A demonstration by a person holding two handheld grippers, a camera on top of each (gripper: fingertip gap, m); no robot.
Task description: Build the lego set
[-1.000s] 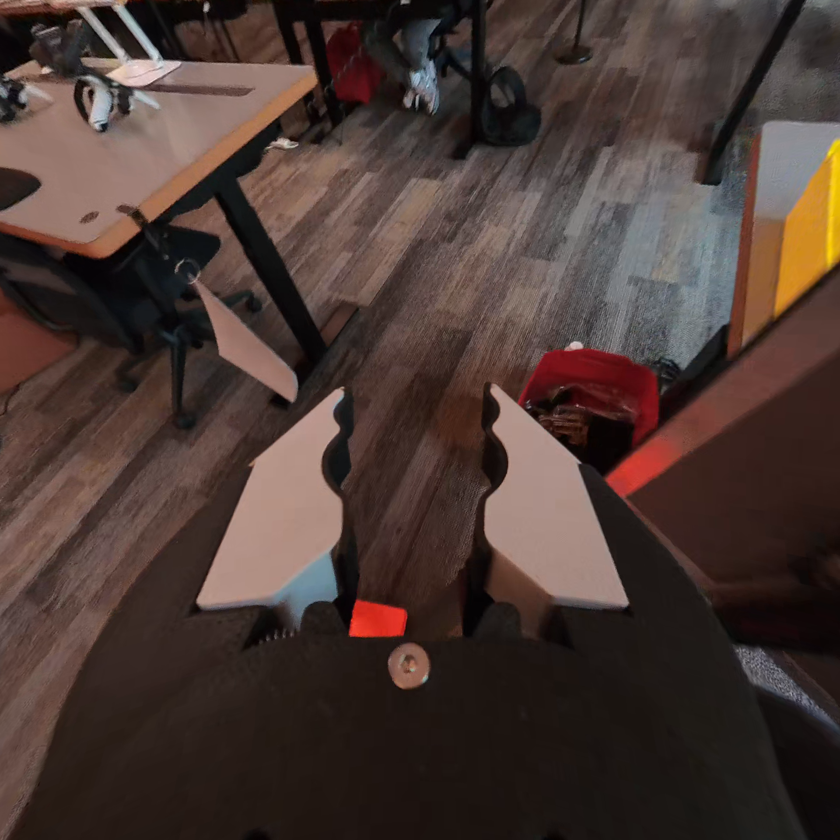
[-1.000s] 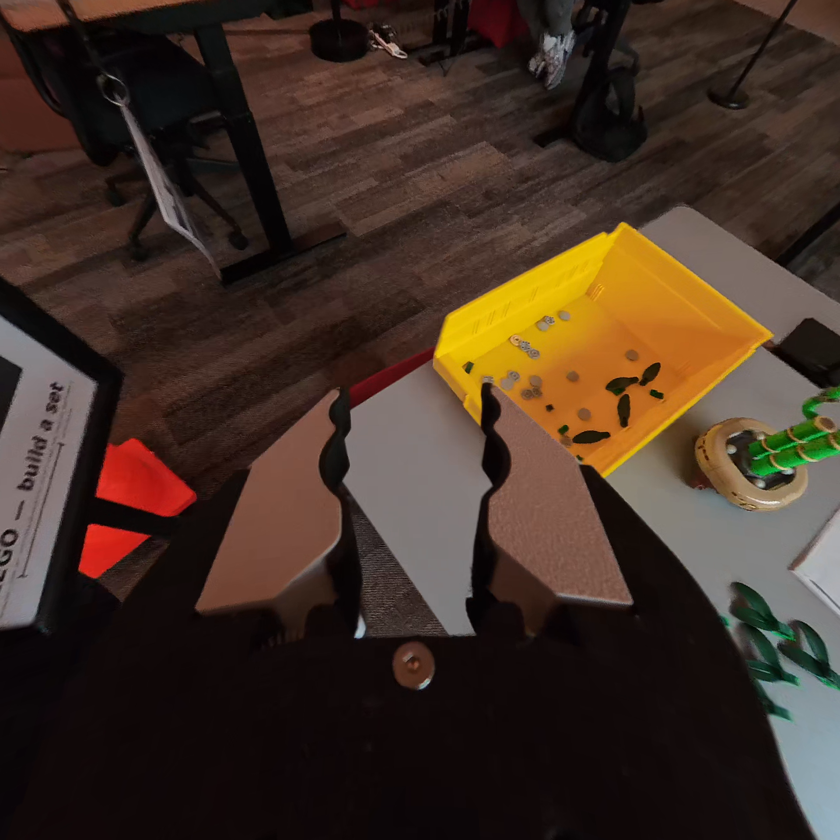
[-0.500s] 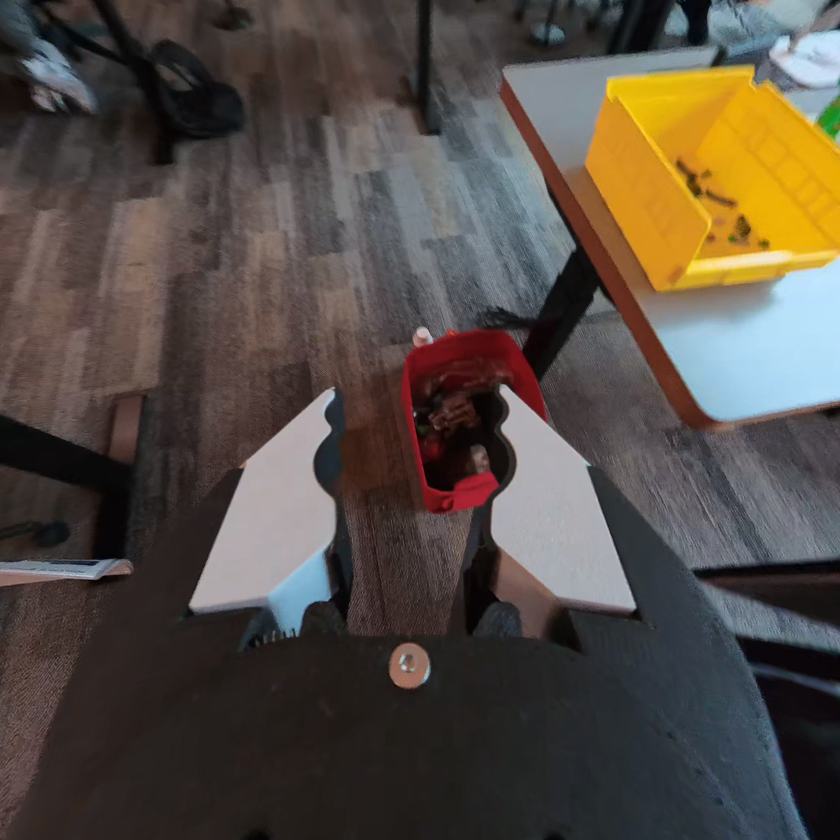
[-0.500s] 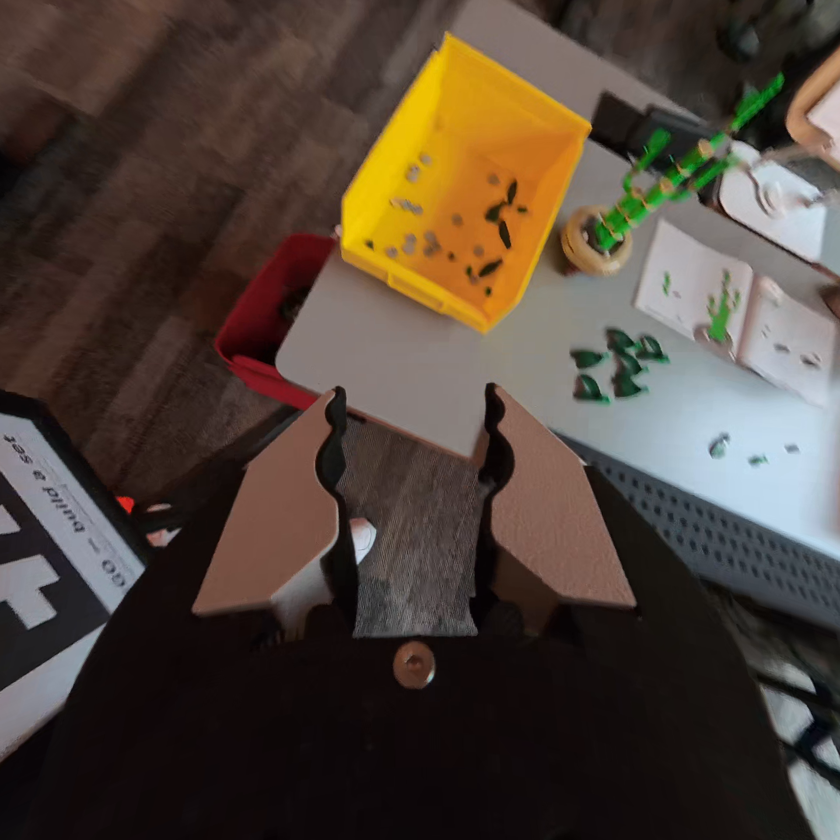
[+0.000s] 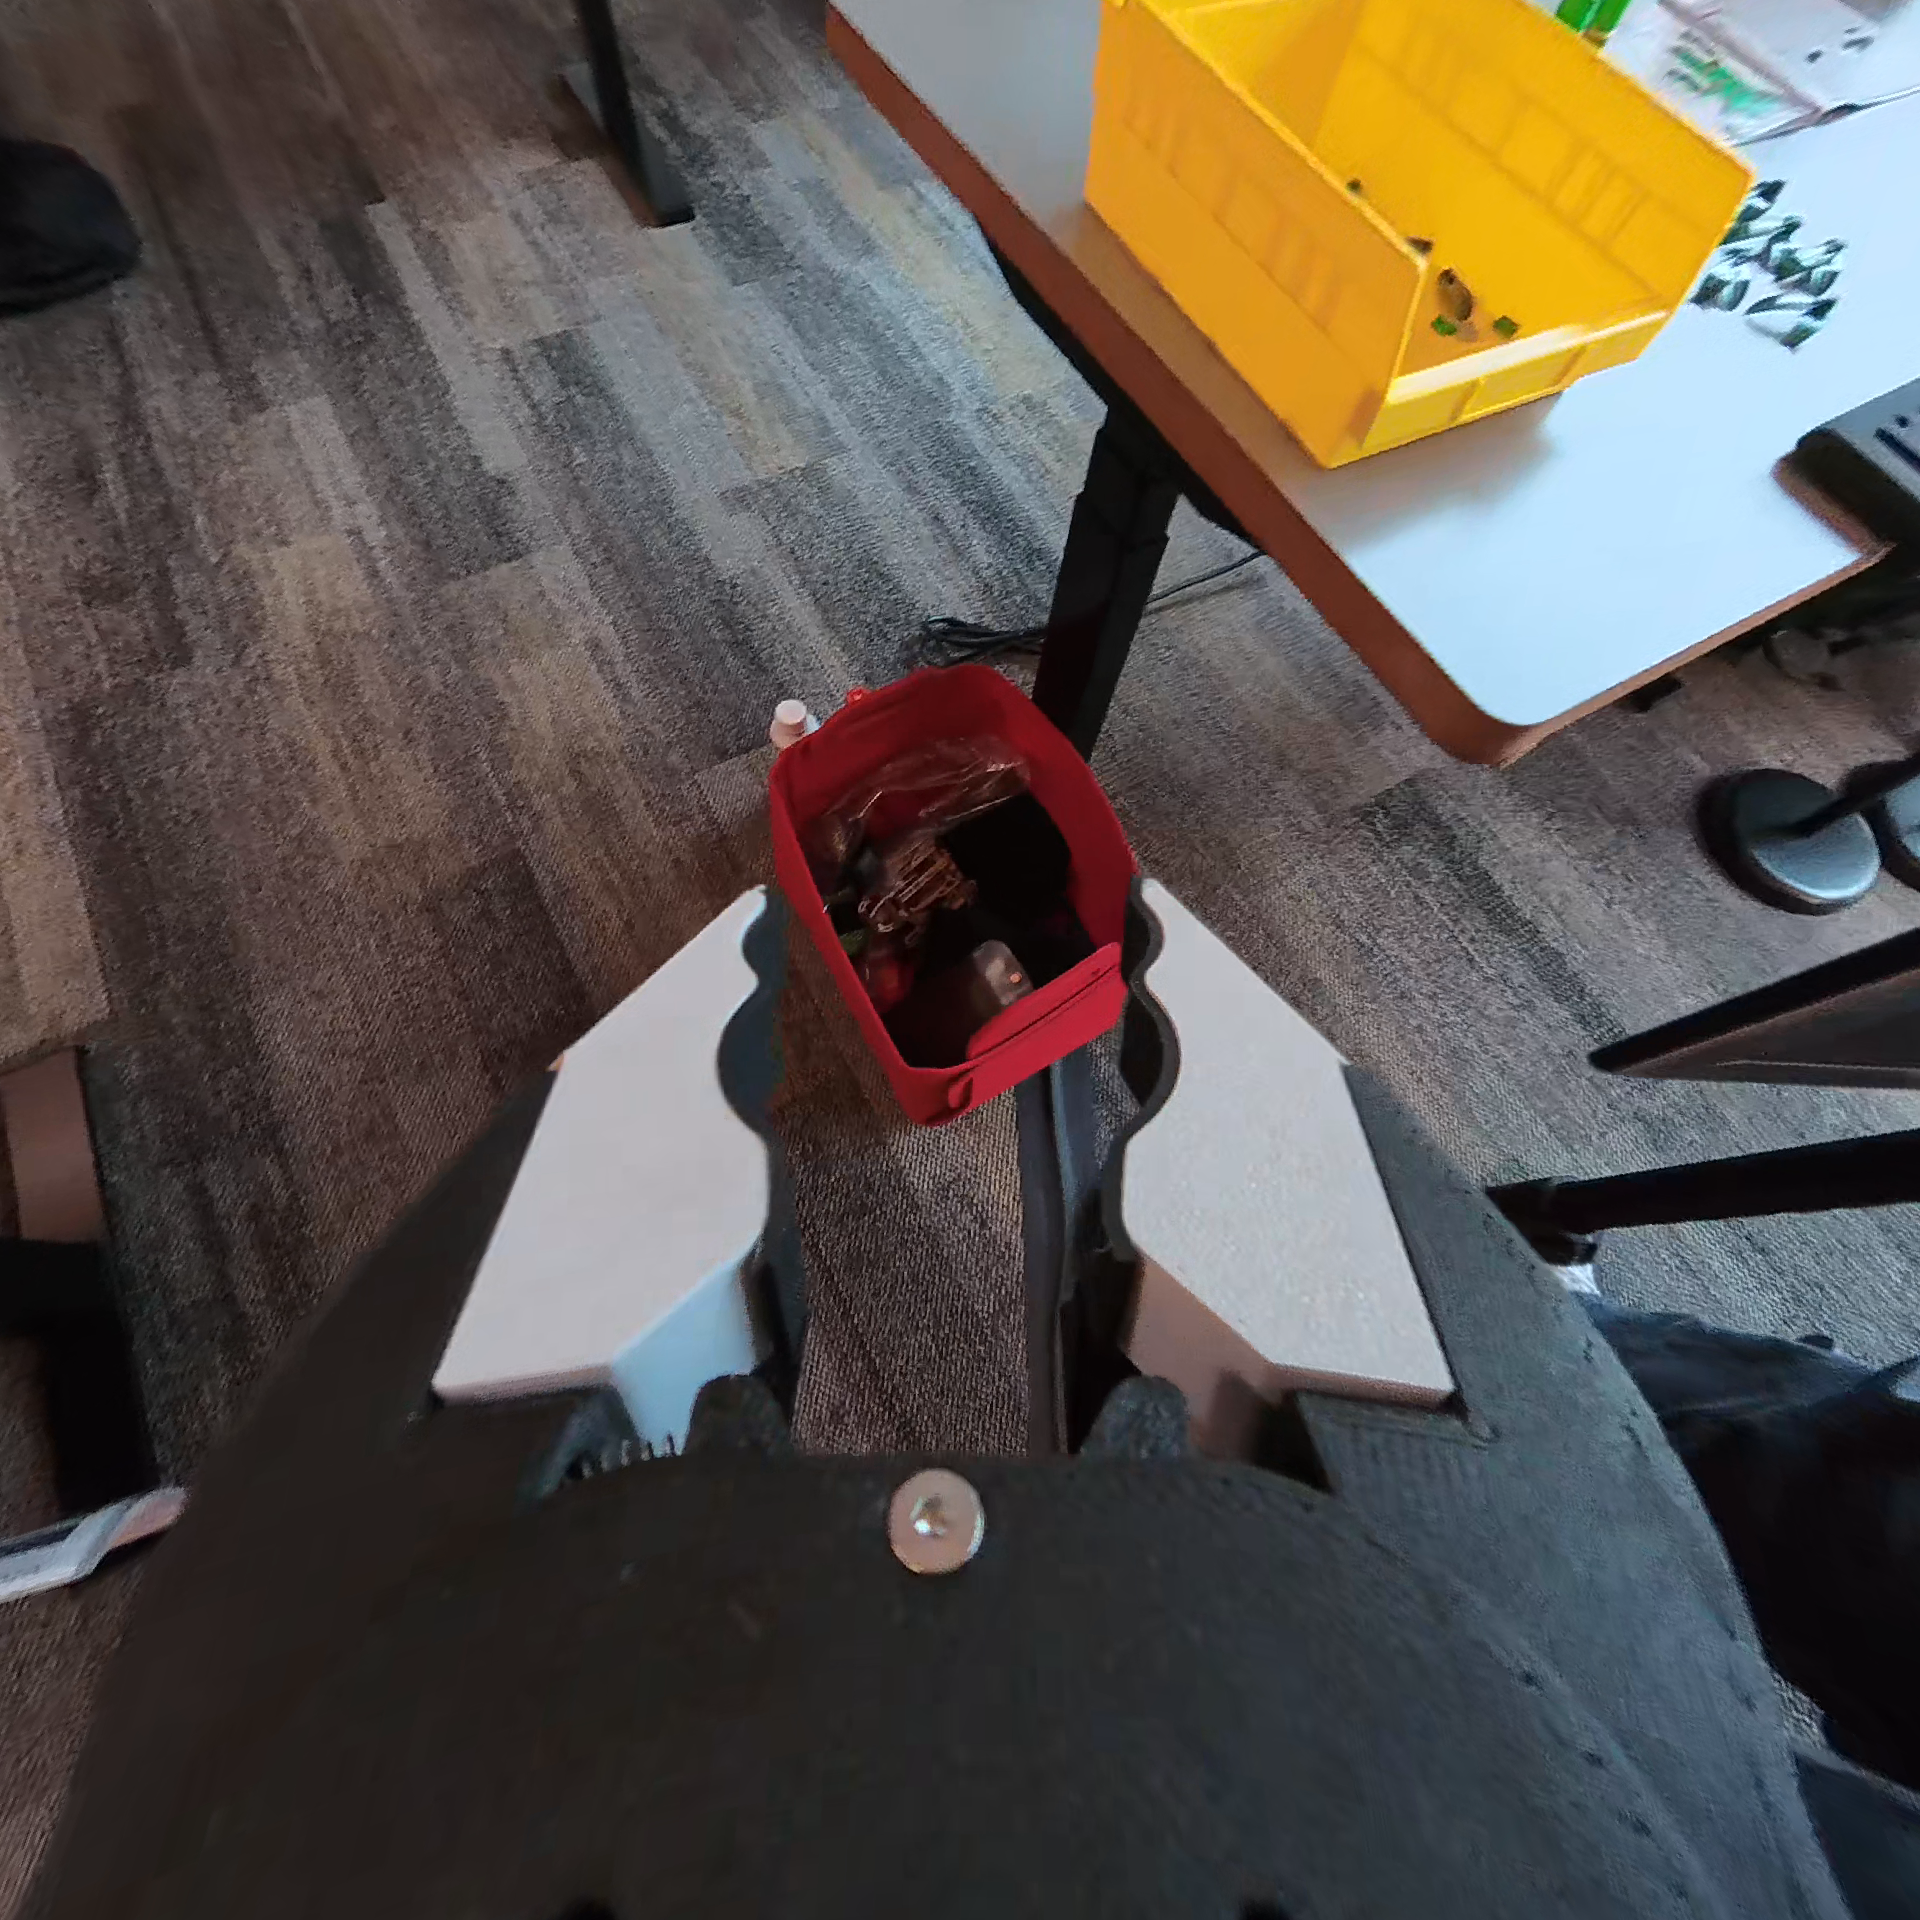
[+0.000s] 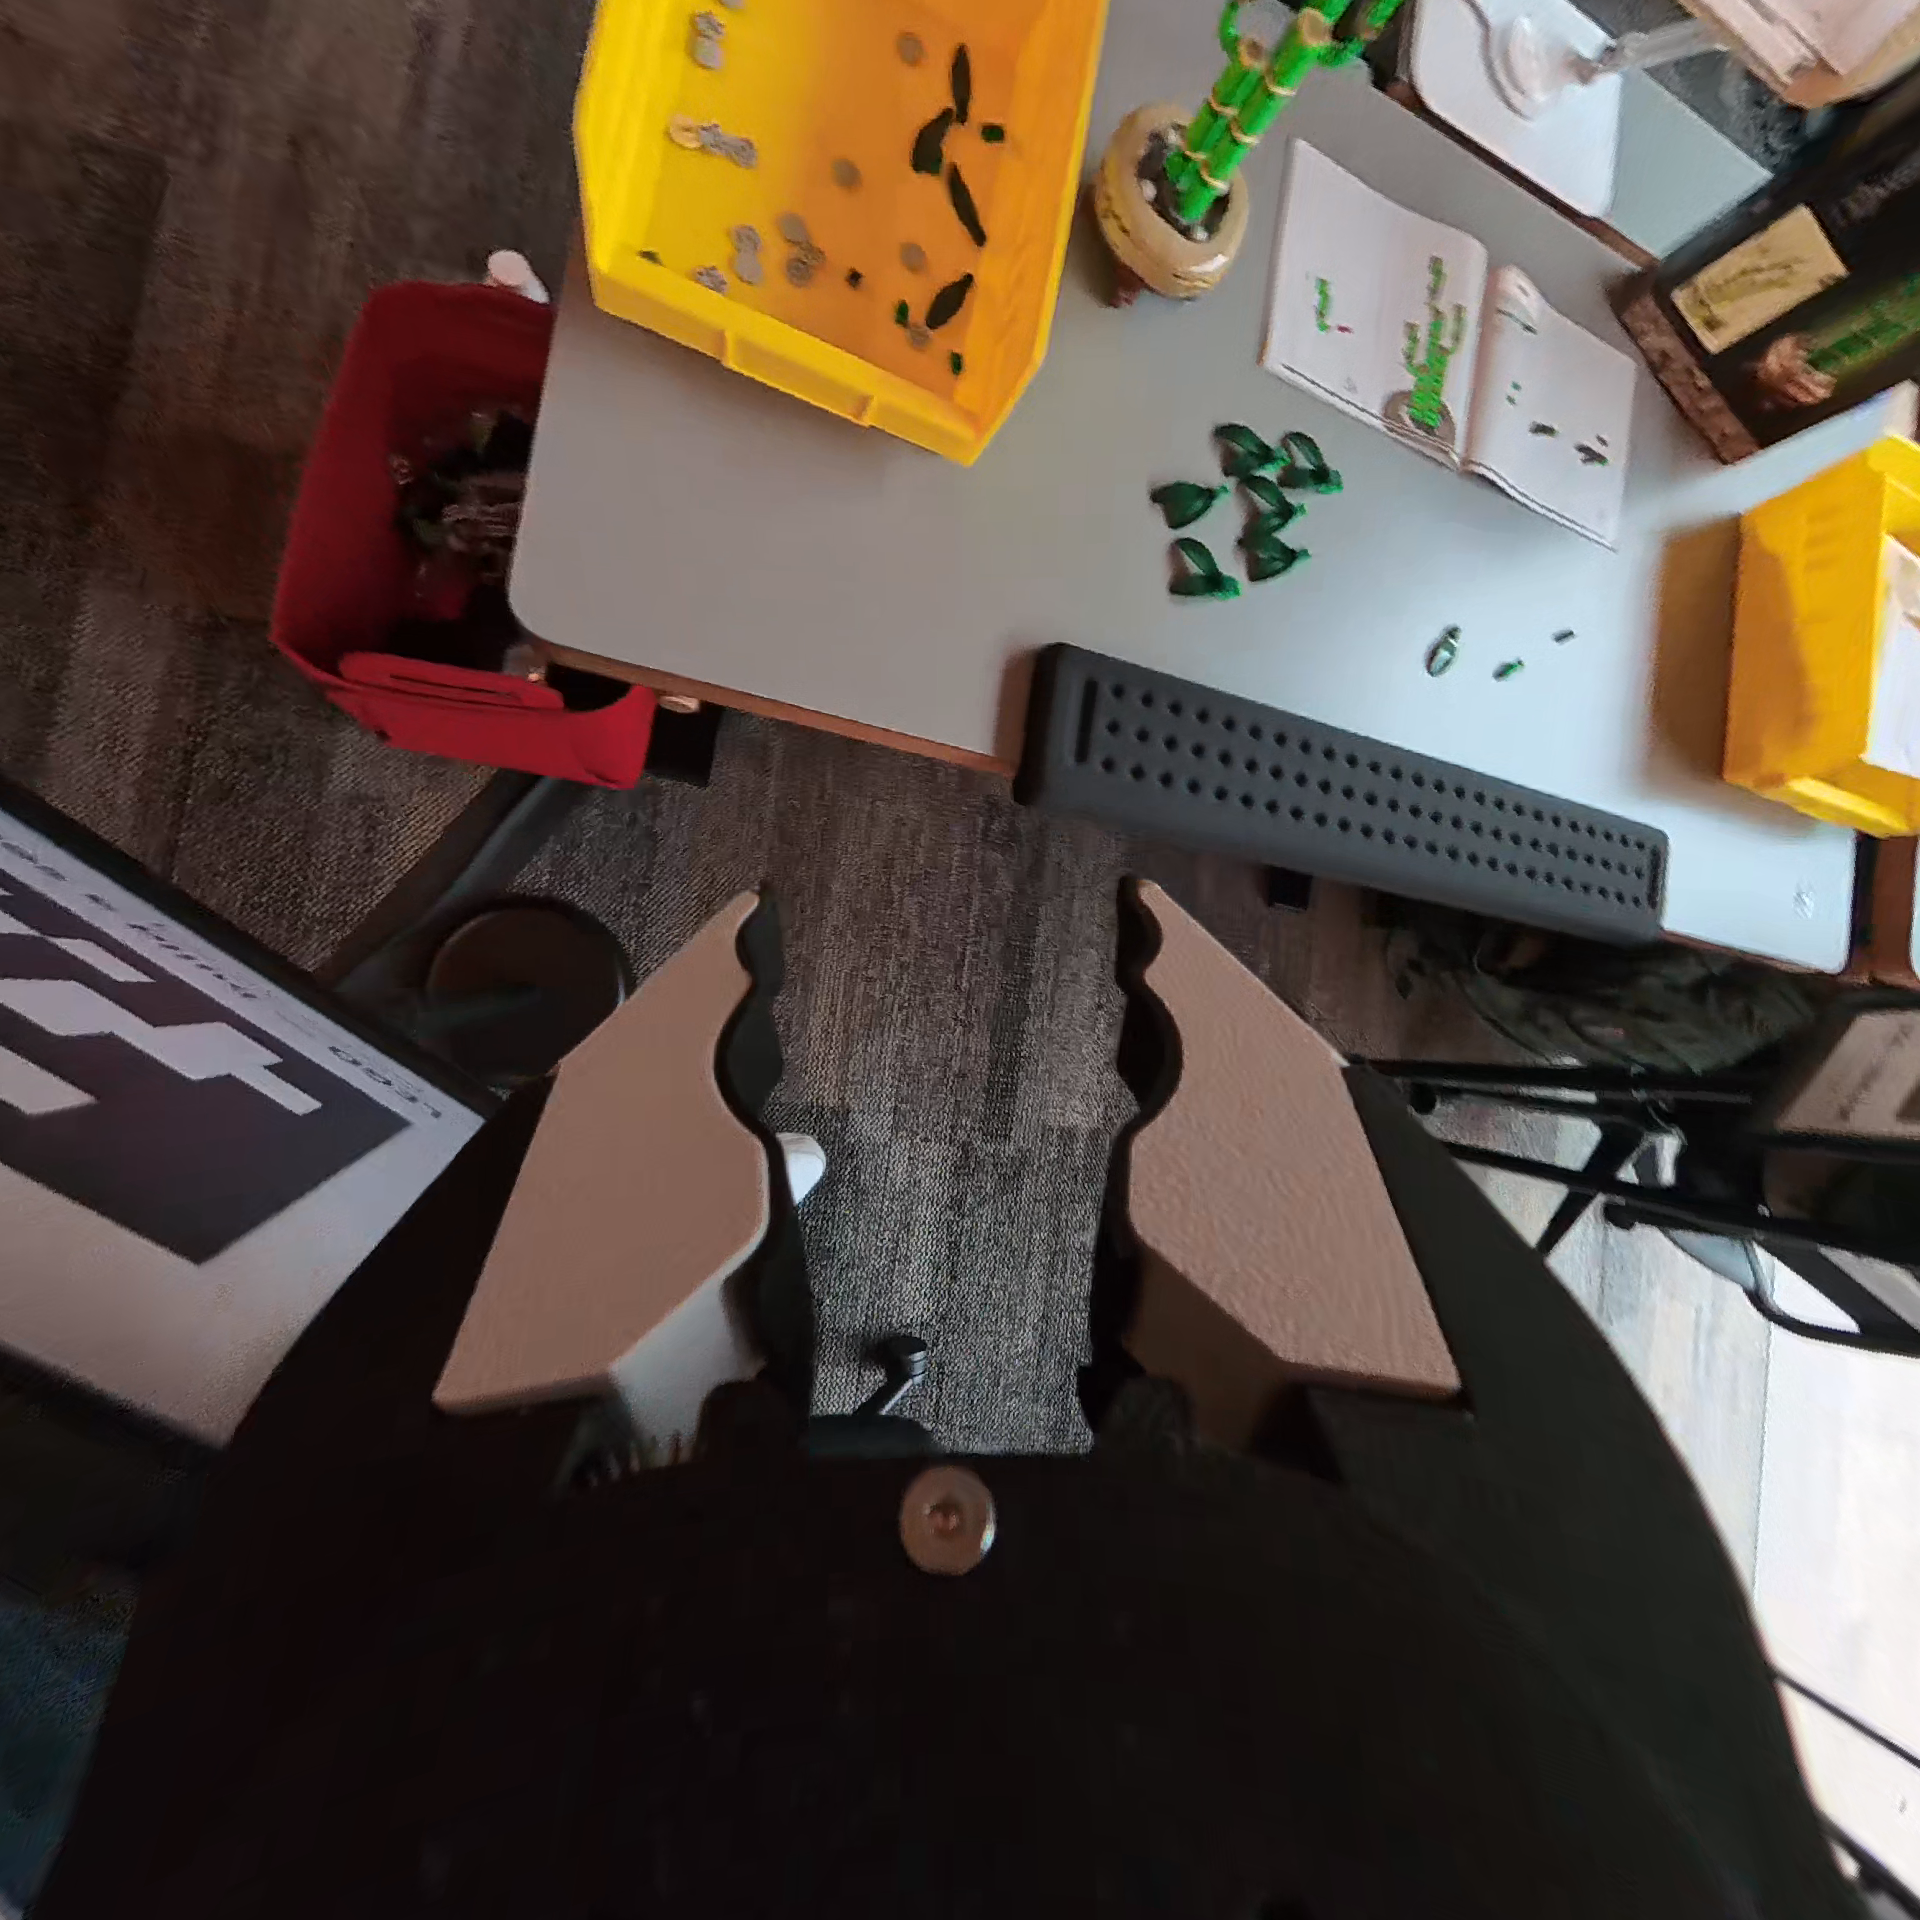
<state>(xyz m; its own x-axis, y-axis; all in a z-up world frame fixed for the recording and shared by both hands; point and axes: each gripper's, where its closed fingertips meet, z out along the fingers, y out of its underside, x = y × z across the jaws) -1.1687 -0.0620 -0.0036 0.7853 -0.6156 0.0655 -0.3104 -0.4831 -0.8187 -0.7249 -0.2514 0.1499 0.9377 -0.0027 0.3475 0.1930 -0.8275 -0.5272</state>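
Grey carpet lies under both tongs, each spread wide and empty. Left tongs (image 5: 951, 997) hover over a red bin (image 5: 1081, 831) on the floor. From the right tongs (image 6: 940, 987), the worktop (image 6: 831, 561) at 12 o'clock carries a yellow tray (image 6: 790, 343), green lego plant (image 6: 1195, 177), loose leaves (image 6: 1247, 509) and booklet (image 6: 1455, 343).

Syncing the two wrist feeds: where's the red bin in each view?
Left wrist view: red bin sits centre frame on the carpet, just beyond the jaws, beside the black table leg.
Right wrist view: red bin at left, partly under the table corner.
Shared landmark: the large yellow bin on the grey table.
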